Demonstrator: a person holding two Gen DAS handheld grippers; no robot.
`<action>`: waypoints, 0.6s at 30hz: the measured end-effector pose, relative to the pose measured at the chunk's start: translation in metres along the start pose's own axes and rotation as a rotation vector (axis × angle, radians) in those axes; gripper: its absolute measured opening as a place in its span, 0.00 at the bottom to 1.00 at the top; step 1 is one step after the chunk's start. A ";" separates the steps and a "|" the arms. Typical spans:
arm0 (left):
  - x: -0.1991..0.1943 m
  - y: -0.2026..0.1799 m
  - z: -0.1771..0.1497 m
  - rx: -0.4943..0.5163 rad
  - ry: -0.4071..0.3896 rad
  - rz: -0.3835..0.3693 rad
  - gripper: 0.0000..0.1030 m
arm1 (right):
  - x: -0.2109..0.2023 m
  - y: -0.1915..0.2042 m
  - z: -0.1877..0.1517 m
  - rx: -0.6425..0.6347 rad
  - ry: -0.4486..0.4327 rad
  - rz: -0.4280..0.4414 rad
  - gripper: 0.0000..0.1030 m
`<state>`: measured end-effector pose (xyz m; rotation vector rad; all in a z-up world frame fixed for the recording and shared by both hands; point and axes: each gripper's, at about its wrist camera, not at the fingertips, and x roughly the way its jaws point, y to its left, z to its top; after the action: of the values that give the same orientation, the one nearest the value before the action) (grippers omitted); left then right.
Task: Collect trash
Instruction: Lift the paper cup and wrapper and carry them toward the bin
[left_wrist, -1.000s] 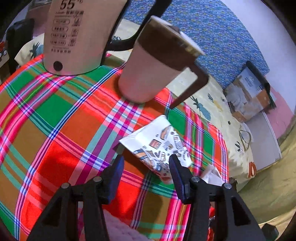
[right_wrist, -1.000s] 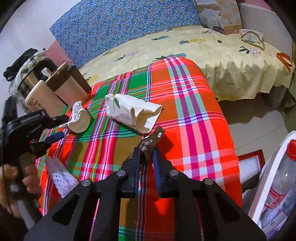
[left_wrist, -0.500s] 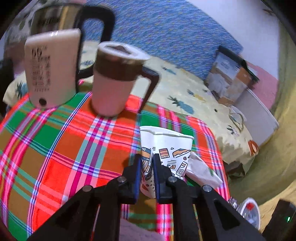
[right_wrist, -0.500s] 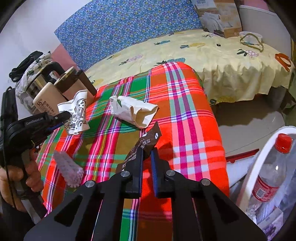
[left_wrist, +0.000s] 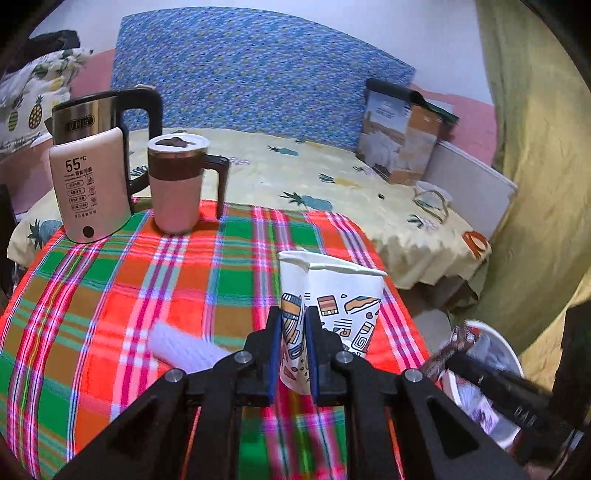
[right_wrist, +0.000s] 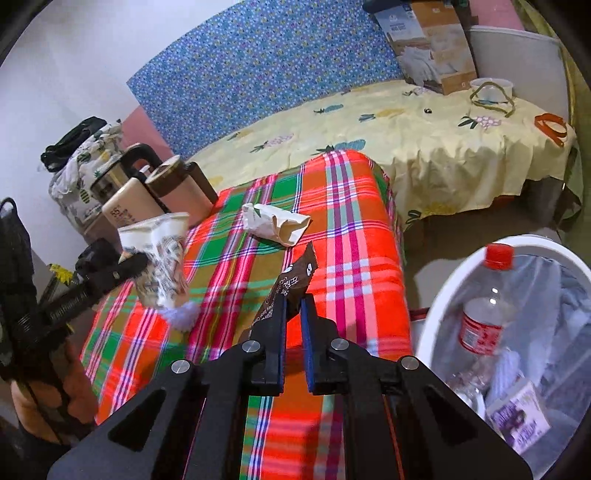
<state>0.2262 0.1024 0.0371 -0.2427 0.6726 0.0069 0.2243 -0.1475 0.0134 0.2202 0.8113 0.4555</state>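
Paper cup (left_wrist: 328, 314), printed and crushed flat, sits pinched at its lower edge between the pads of the left gripper (left_wrist: 293, 350), which is closed tight on it and holds it clear above the plaid worktop (left_wrist: 110, 295). Its jaws have just been closing onto the cup. The right gripper (right_wrist: 292, 328) is clamped on a brown wrapper (right_wrist: 295, 280), whose free end sticks up past the fingertips, also off the cloth. A crumpled white bag (right_wrist: 275, 221) lies on the worktop further back, well apart from both grippers. A white knitted roll (left_wrist: 181, 347) rests on the cloth just left of the left gripper. At the far corner stand a kettle (left_wrist: 92, 173) and a mug (left_wrist: 177, 184), side by side. Beside the worktop, low on the right, a white bin (right_wrist: 443, 291) holds a red-capped bottle (right_wrist: 484, 310) and other scraps.
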 end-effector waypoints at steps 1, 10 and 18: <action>-0.004 -0.004 -0.005 0.006 0.000 0.000 0.13 | -0.004 0.000 -0.001 -0.002 -0.004 0.001 0.09; -0.032 -0.039 -0.042 0.055 0.005 0.007 0.13 | -0.036 -0.006 -0.014 -0.015 -0.044 0.007 0.09; -0.044 -0.063 -0.058 0.075 0.011 -0.011 0.13 | -0.052 -0.019 -0.022 -0.004 -0.063 -0.004 0.09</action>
<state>0.1617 0.0310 0.0342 -0.1743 0.6815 -0.0304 0.1825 -0.1882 0.0251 0.2283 0.7494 0.4447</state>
